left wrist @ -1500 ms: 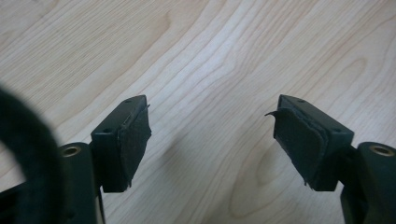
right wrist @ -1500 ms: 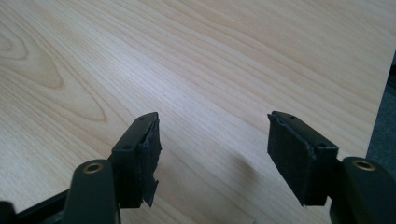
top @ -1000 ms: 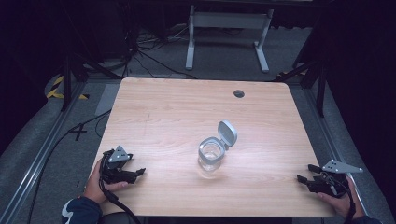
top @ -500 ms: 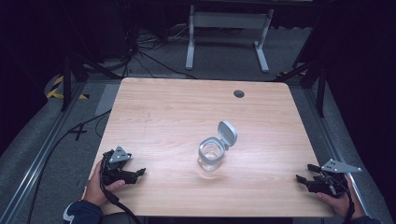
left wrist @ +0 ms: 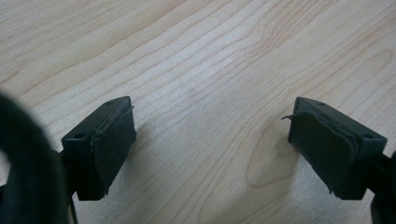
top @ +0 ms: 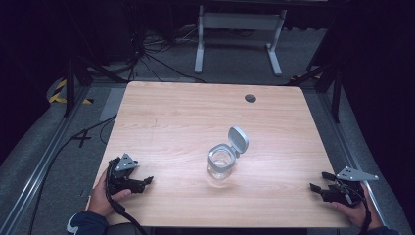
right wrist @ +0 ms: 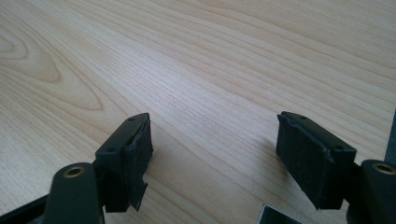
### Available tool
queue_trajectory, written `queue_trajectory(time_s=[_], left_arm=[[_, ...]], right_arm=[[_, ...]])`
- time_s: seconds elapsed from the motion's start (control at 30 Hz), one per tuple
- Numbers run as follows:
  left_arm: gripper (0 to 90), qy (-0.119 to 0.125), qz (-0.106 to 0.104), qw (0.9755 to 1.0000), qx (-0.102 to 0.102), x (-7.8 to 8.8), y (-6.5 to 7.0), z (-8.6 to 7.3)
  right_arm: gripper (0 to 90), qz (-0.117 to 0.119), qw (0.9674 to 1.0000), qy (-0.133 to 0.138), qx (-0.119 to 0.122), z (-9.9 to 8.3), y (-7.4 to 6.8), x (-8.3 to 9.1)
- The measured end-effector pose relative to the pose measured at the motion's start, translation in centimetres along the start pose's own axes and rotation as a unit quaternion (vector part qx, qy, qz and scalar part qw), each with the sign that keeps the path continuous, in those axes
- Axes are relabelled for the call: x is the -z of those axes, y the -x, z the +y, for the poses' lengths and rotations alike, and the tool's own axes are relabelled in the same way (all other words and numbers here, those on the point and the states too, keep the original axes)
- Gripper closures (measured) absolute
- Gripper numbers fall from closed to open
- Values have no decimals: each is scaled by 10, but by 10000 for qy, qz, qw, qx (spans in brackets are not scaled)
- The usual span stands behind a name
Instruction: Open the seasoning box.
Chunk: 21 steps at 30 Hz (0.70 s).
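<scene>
The fingers of both grippers stand wide apart with nothing between them. In the high view, the left gripper [top: 144, 182] rests at about seven o'clock on the wooden table [top: 186, 117], held in the person's left hand [top: 105, 198], and its jaws have just been opening a little further, with only bare wood in the gap. The right gripper [top: 315, 187] lies at about four o'clock near the table's edge. The clear jar [top: 220, 161] stands upright near the centre, slightly toward five o'clock, well apart from both grippers, its grey lid [top: 238, 139] tipped up at the jar's one o'clock. In the left gripper view, the two black pads [left wrist: 114, 144] frame bare wood grain. In the right gripper view, the pads [right wrist: 137, 154] likewise stand parted above plain tabletop.
</scene>
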State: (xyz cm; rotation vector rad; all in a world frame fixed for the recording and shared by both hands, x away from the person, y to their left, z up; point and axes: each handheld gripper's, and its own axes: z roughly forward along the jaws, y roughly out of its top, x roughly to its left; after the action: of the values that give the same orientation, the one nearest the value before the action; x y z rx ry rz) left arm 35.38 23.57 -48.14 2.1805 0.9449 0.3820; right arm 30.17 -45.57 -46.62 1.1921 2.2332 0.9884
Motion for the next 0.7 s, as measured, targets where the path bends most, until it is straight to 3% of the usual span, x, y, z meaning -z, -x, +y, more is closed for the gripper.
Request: queue_trajectory(time_s=[0.17, 0.5, 0.7], left_arm=[[149, -6, -14, 9999, 119, 0, 1, 0], [147, -39, 33, 10000, 18, 0, 0, 1], [133, -64, 37, 9998, 161, -1, 2, 1]], right_arm=[[268, 18, 10000, 1, 18, 0, 0, 0], [268, 27, 10000, 3, 24, 0, 0, -1], [268, 23, 10000, 13, 15, 1, -1, -1]])
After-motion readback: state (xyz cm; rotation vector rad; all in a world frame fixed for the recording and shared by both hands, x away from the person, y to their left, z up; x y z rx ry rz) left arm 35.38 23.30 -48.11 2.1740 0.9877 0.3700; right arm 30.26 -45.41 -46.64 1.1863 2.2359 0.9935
